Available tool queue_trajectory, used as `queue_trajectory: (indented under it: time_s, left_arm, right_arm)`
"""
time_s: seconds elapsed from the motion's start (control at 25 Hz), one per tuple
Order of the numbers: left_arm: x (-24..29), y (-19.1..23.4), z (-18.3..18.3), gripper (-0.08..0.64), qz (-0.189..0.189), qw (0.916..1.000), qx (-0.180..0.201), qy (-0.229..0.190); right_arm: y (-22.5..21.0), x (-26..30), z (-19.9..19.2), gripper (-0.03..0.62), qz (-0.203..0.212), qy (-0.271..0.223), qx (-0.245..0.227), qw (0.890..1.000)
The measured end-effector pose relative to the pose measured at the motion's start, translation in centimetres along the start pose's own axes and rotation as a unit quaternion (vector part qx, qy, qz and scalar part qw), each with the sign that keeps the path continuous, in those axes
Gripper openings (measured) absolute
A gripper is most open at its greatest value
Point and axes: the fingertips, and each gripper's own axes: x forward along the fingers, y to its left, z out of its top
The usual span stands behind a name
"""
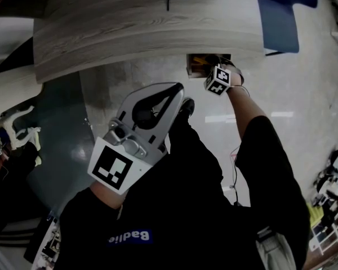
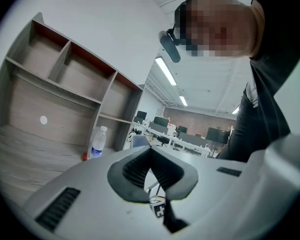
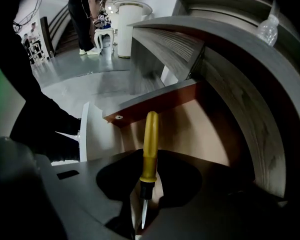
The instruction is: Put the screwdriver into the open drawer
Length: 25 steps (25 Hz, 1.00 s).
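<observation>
The person's right gripper (image 3: 151,158) is clenched on a screwdriver with a long yellow plastic handle and a short metal blade (image 3: 150,136). The jaws close on the lower part of the handle, near its black collar. The blade tip points back toward the gripper body, and the rounded handle end points out ahead.

The gripper points steeply down under the front edge of the curved grey wood-grain desk (image 1: 146,32). The open drawer (image 3: 157,100) hangs just below that edge, with red-brown wooden rims and a pale inside. The screwdriver's handle end is at the drawer's opening, still held and not lying inside. The drawer's white front panel (image 3: 96,134) stands out from the desk toward the person.

The large white left gripper (image 1: 179,89) is held in front of the desk, well apart from the drawer. Its jaws are pressed together with nothing between them. A clear plastic water bottle with a blue label (image 2: 97,143) stands upright on the desk top.
</observation>
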Motion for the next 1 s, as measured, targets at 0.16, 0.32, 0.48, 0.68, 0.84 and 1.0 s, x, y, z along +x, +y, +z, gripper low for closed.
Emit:
queue_trajectory:
  time_s: [0.16, 0.32, 0.48, 0.68, 0.84, 1.0]
  left_arm:
    - [0.0, 0.0, -0.2, -0.002, 0.001, 1.0000, 0.000, 0.001]
    - [-0.1, -0.1, -0.4, -0.002, 0.001, 1.0000, -0.002, 0.001]
    - [-0.2, 0.1, -0.7, -0.002, 0.003, 1.0000, -0.004, 0.004]
    - [-0.2, 0.0, -1.0, -0.002, 0.004, 0.9999, -0.008, 0.005]
    - [0.0, 0.0, -1.2, -0.002, 0.003, 0.9999, -0.012, 0.002]
    - [0.0, -0.3, -1.0, -0.002, 0.000, 0.9999, -0.016, -0.001]
  right_arm:
    - [0.2, 0.6, 0.0, 0.106, 0.005, 0.009, -0.020, 1.000]
    - [0.4, 1.1, -0.2, 0.106, 0.007, 0.019, -0.026, 0.999]
    - [0.2, 1.4, -0.6, 0.107, 0.009, 0.028, -0.029, 0.999]
    - [0.2, 1.7, -1.0, 0.107, 0.015, 0.034, -0.034, 0.999]
    - [0.0, 2.0, -0.9, 0.107, 0.016, 0.035, -0.038, 0.999]
    - [0.1, 1.8, -1.0, 0.109, 0.019, 0.037, -0.044, 0.998]
